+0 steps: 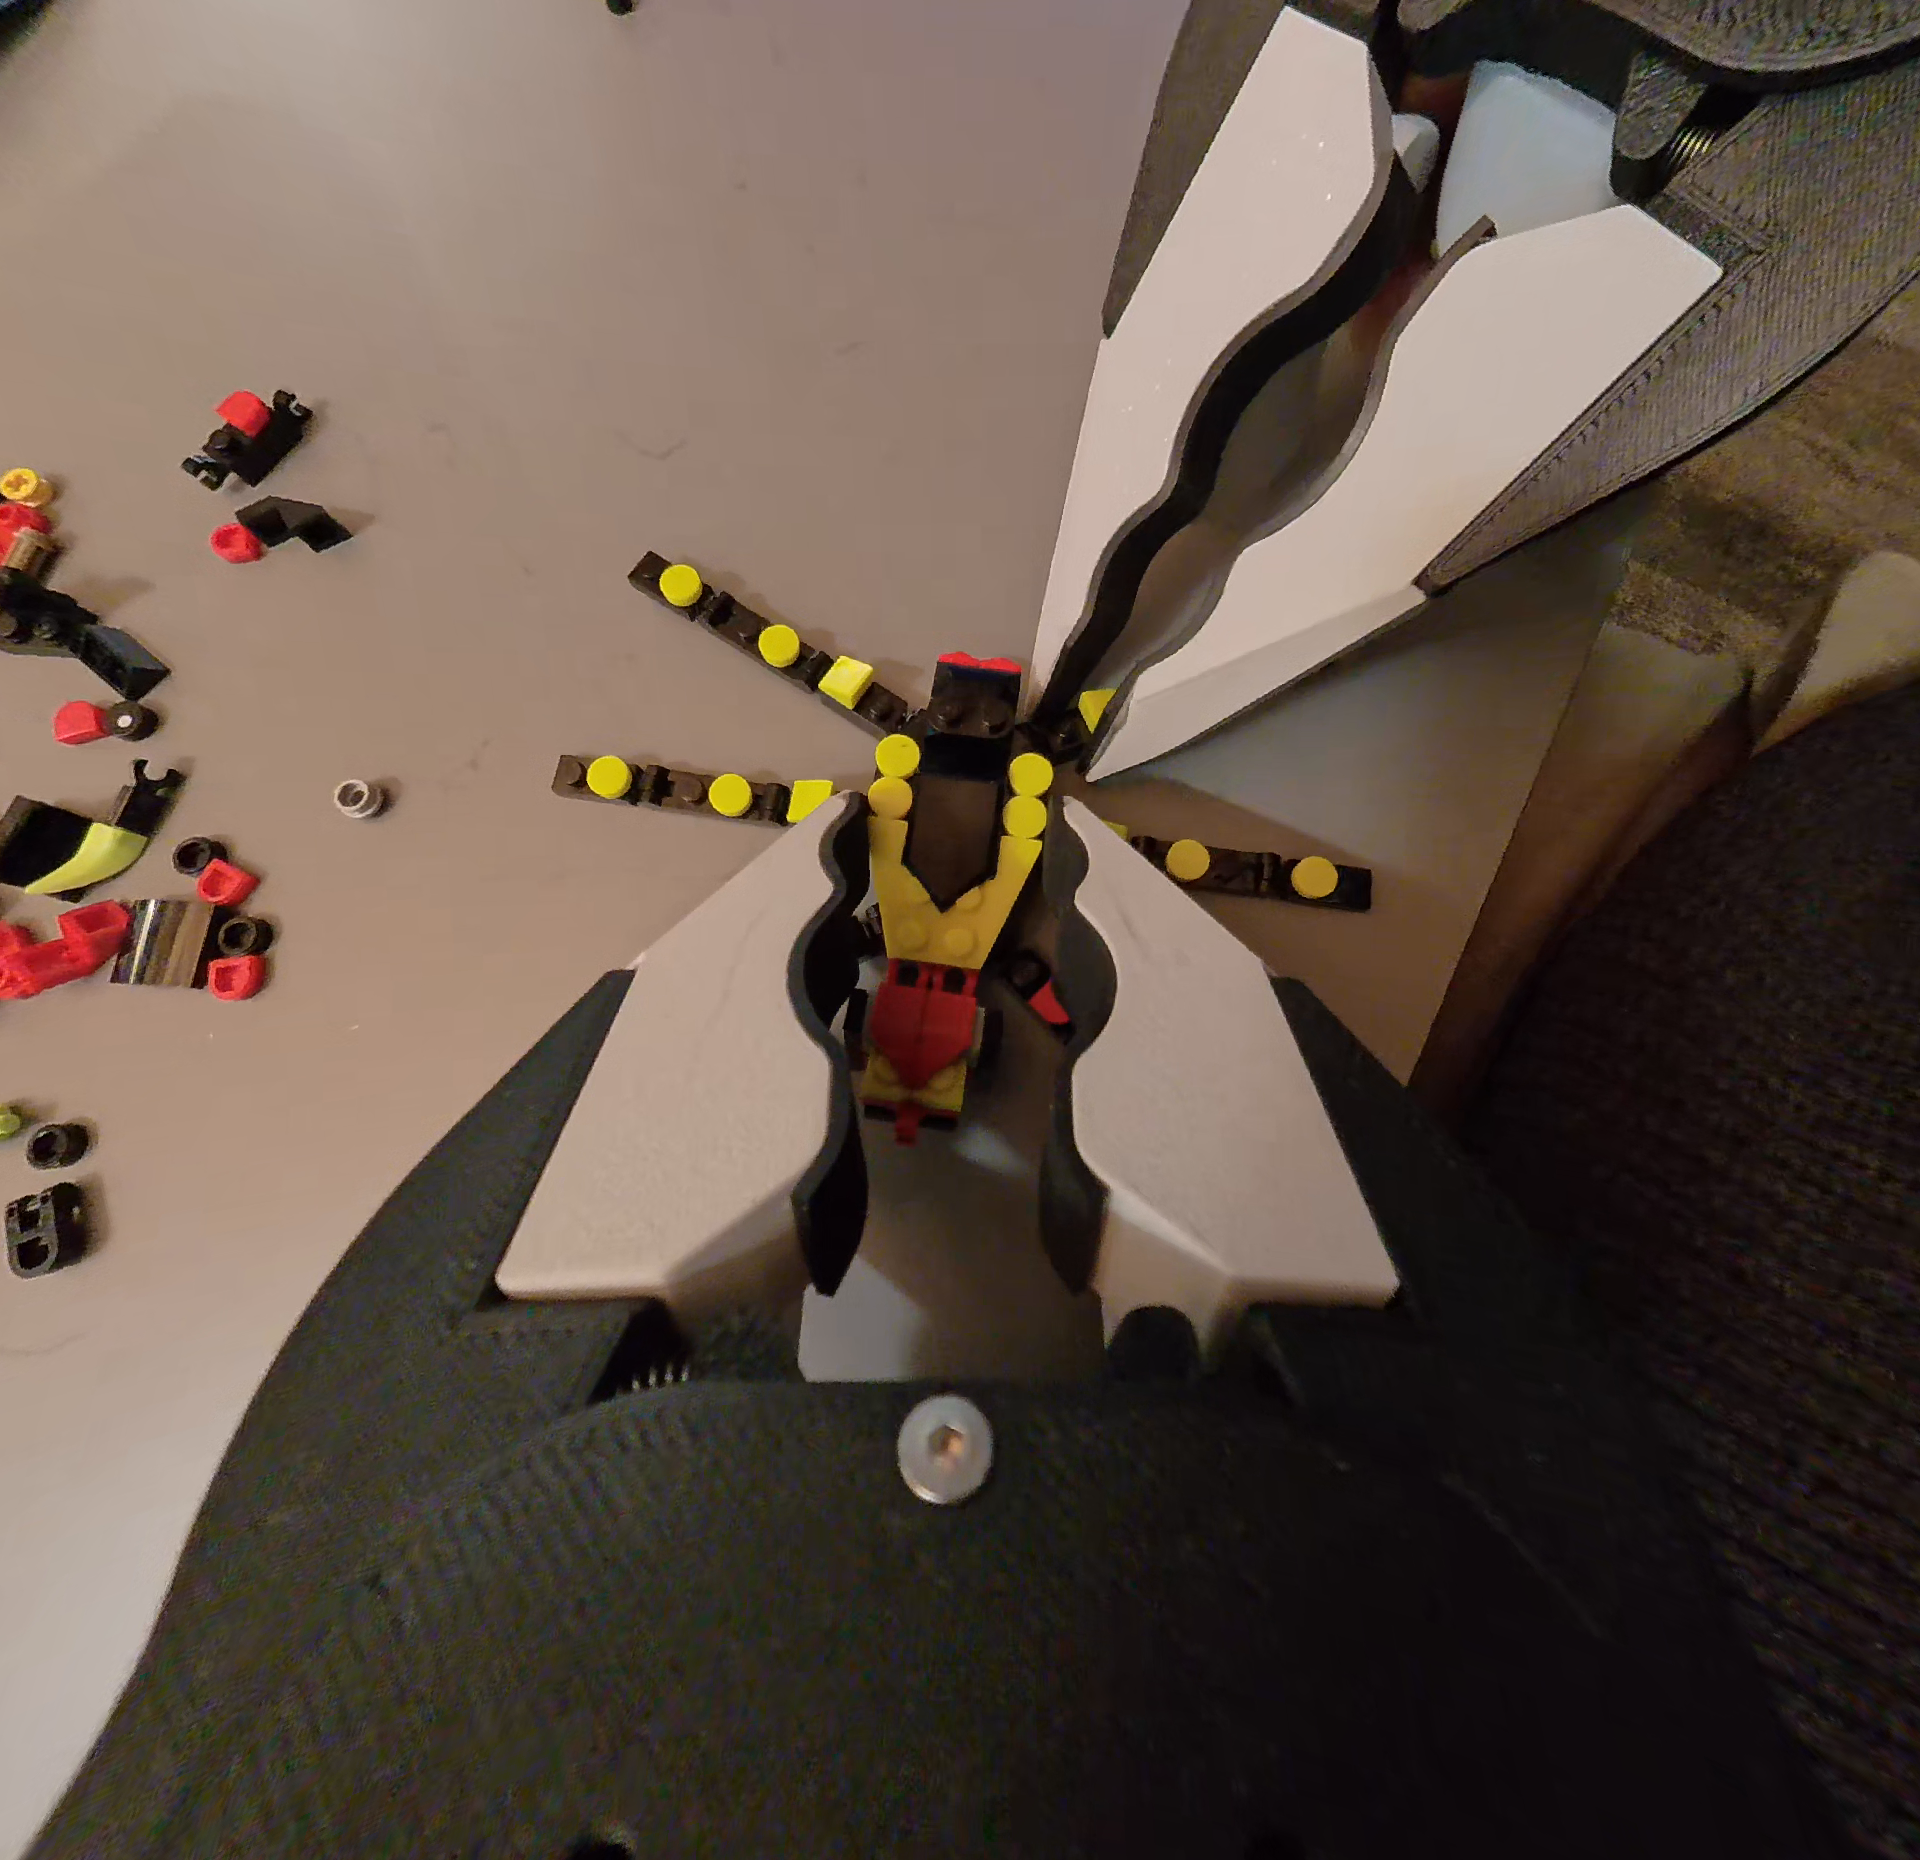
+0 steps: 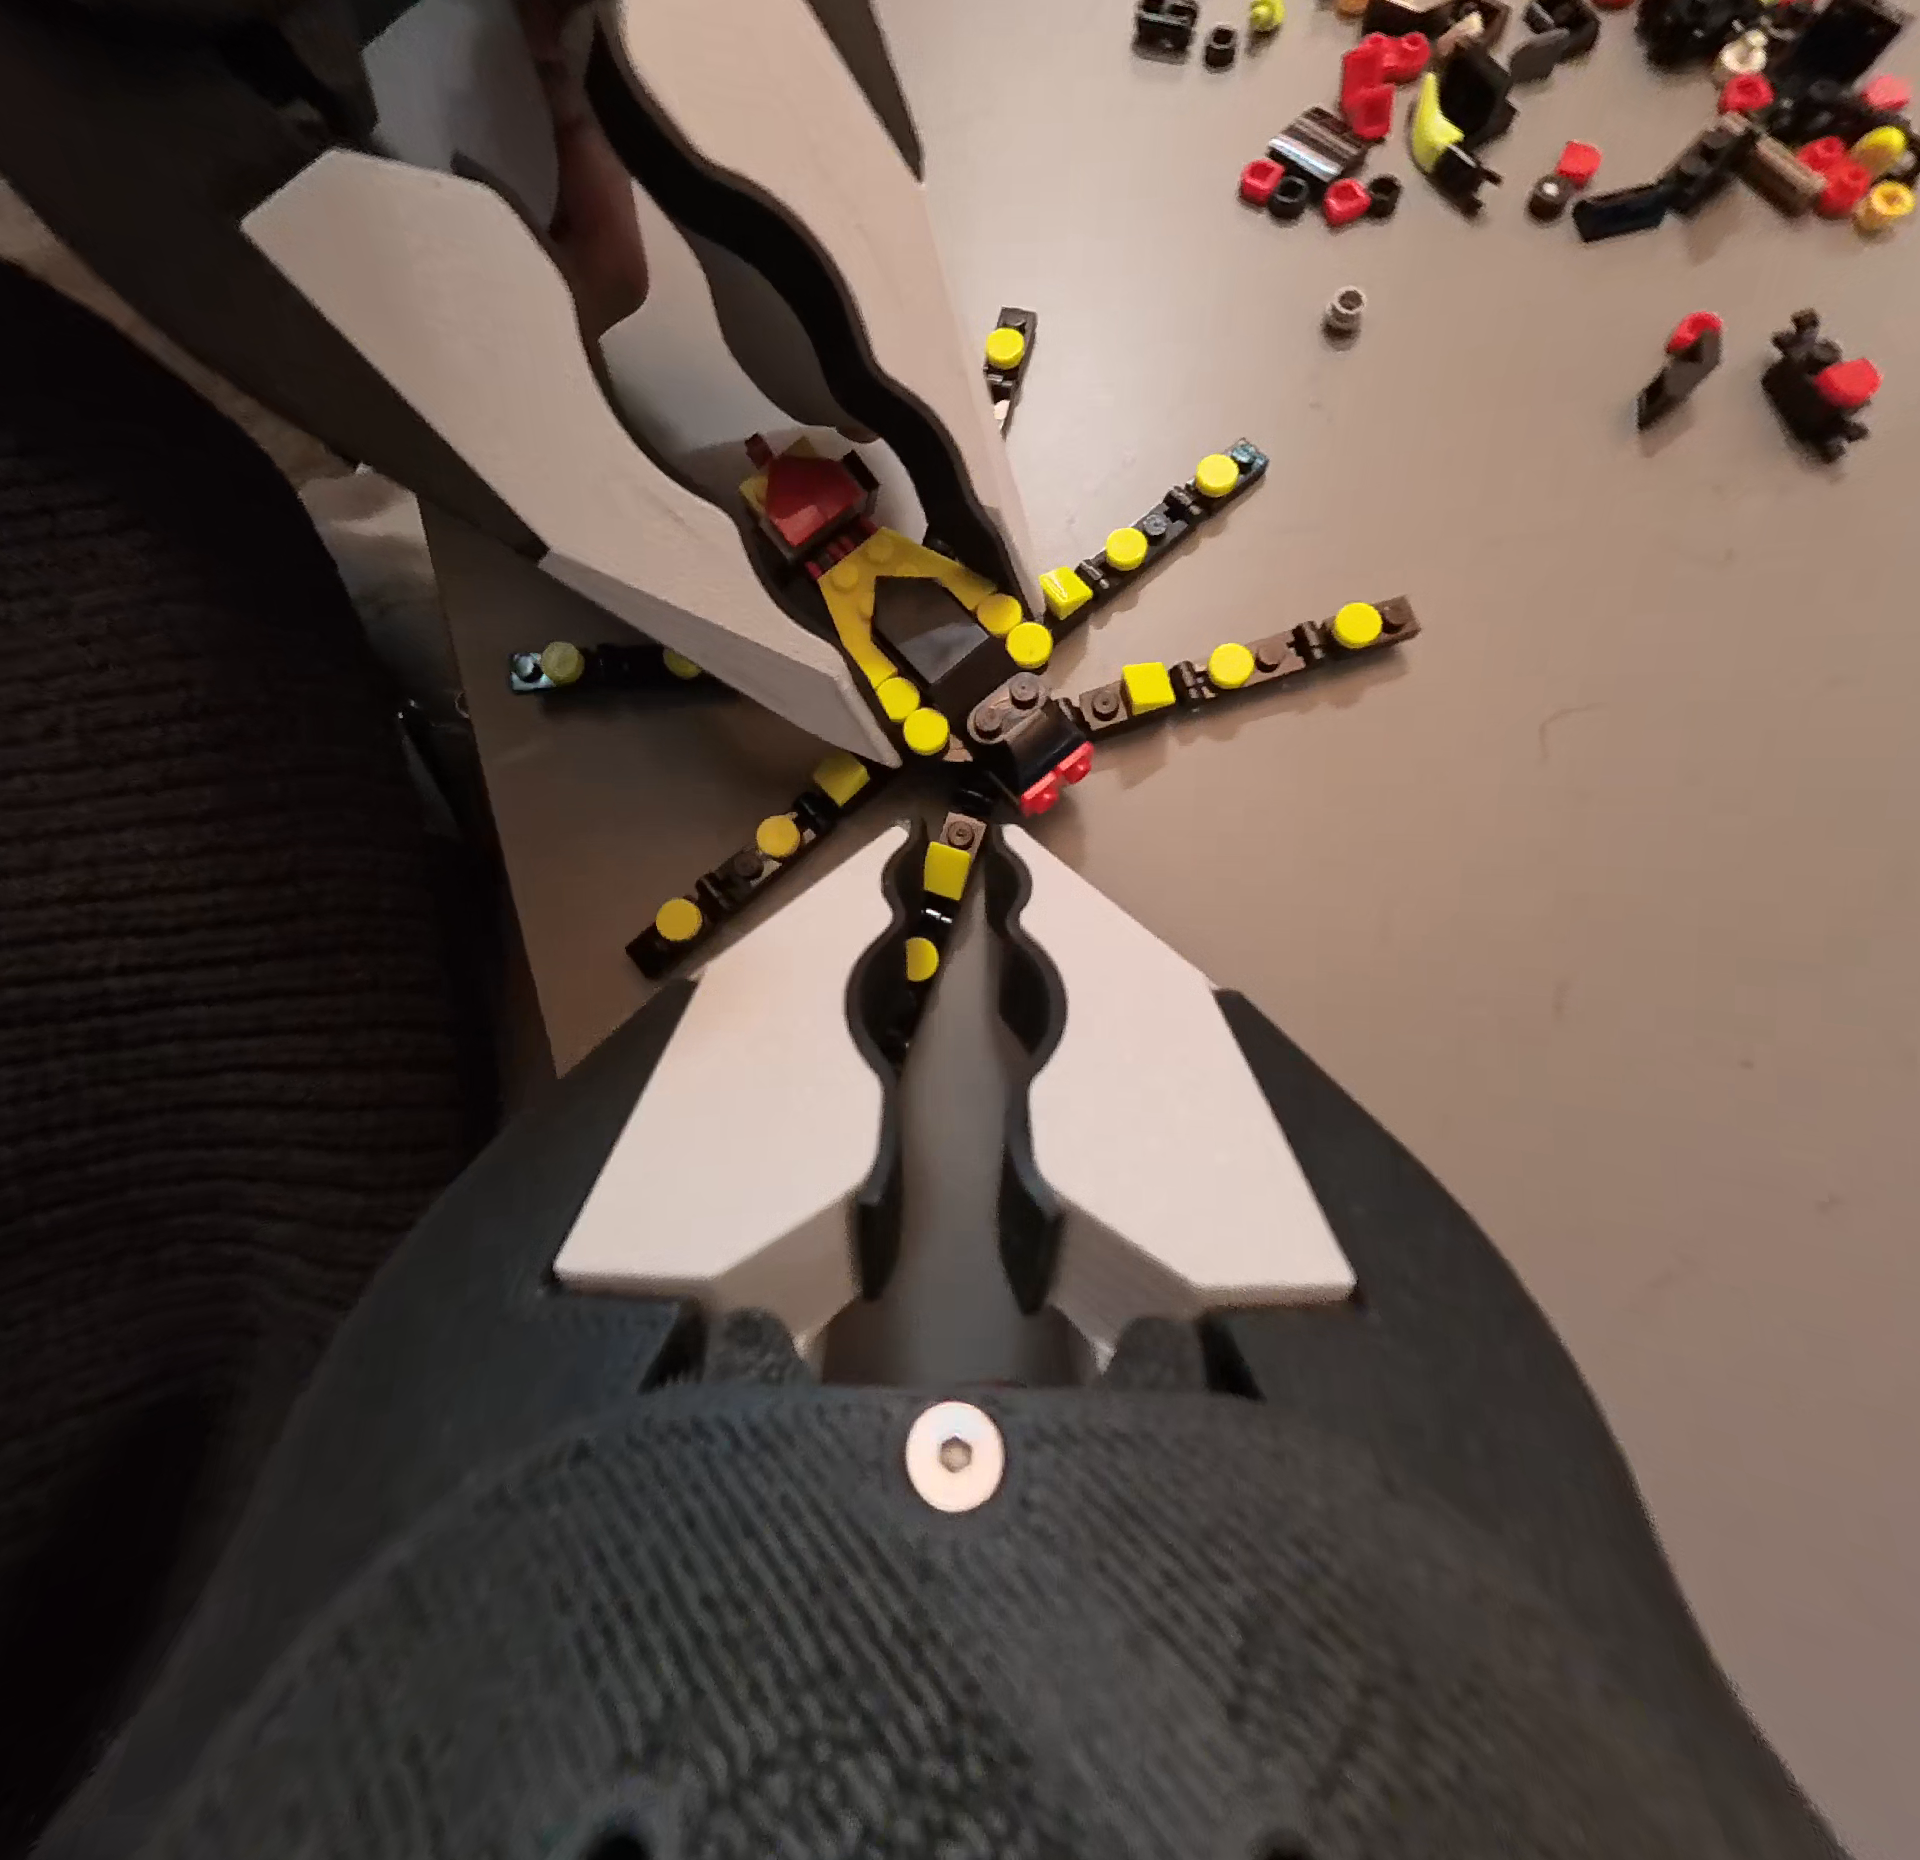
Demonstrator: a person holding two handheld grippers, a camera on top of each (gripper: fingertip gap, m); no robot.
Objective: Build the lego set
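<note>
1. Closest to the left wrist camera, the left gripper (image 1: 961, 818) has its fingers pinched on the sides of the spider body (image 1: 951, 875), a yellow, black and red lego model resting on the grey table (image 1: 520, 304) near its edge.
2. From the other side, the right gripper (image 2: 951, 834) has its fingers nearly together around one black leg (image 2: 940, 891) with yellow studs, close to where it joins the body.
3. To do this step well, I judge the left grip should stay firm and low so the body cannot twist.
4. Press or swing the leg at its joint only, gently; the other legs (image 2: 1236, 657) splay flat and could pop off.
5. Loose pieces (image 2: 1558, 96) lie well apart, clear of both tools.
</note>
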